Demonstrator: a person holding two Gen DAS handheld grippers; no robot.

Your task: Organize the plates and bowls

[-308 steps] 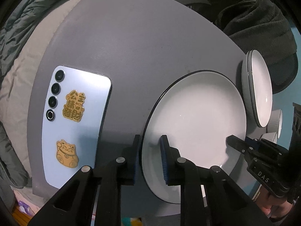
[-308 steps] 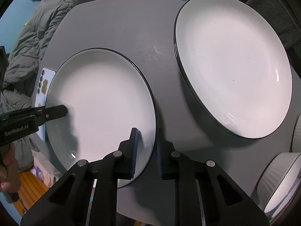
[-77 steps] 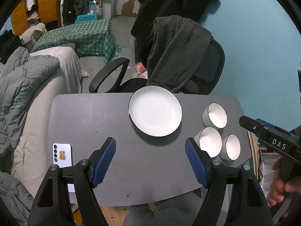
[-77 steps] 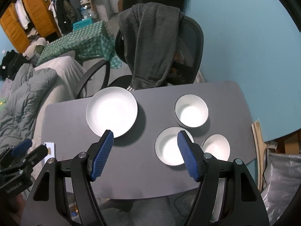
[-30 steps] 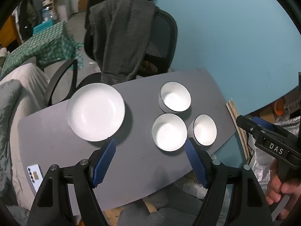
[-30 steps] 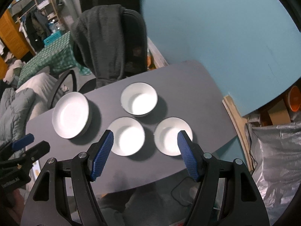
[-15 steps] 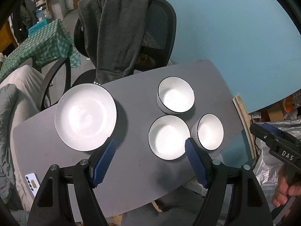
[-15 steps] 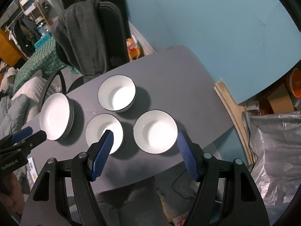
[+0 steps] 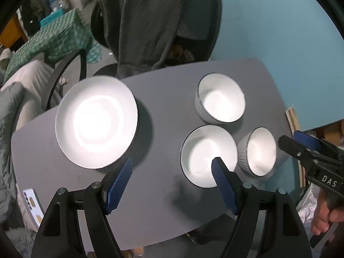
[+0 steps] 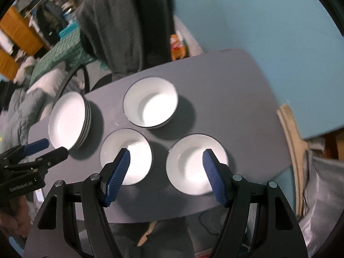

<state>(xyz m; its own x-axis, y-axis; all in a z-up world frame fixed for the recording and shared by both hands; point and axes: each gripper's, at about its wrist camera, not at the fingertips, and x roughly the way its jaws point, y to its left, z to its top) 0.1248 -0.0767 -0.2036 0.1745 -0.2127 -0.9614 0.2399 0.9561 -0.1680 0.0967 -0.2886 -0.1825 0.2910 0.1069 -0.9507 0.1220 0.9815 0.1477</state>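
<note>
A stack of white black-rimmed plates [image 9: 95, 122] [image 10: 68, 120] sits on the left of the grey table [image 9: 163, 99]. Three white bowls stand to its right: a far one [image 9: 221, 101] [image 10: 151, 105], a near middle one [image 9: 206, 154] [image 10: 126, 154], and a near right one [image 9: 258, 150] [image 10: 196, 165]. My left gripper [image 9: 172, 167] is open and empty above the table, near the middle bowl. My right gripper [image 10: 166, 159] is open and empty above the two near bowls. Each gripper also shows in the other's view, the right one [image 9: 301, 146] and the left one [image 10: 45, 150].
A black office chair [image 9: 172, 25] with a dark garment over its back stands behind the table. A phone [image 9: 32, 204] lies at the table's near left corner. A teal wall [image 9: 279, 32] is on the right and grey bedding [image 9: 8, 118] on the left.
Both grippers have come lower and closer to the table, so the plates and bowls look larger. Both stay open and empty. Ten seconds ago both were shut on a plate's rim.
</note>
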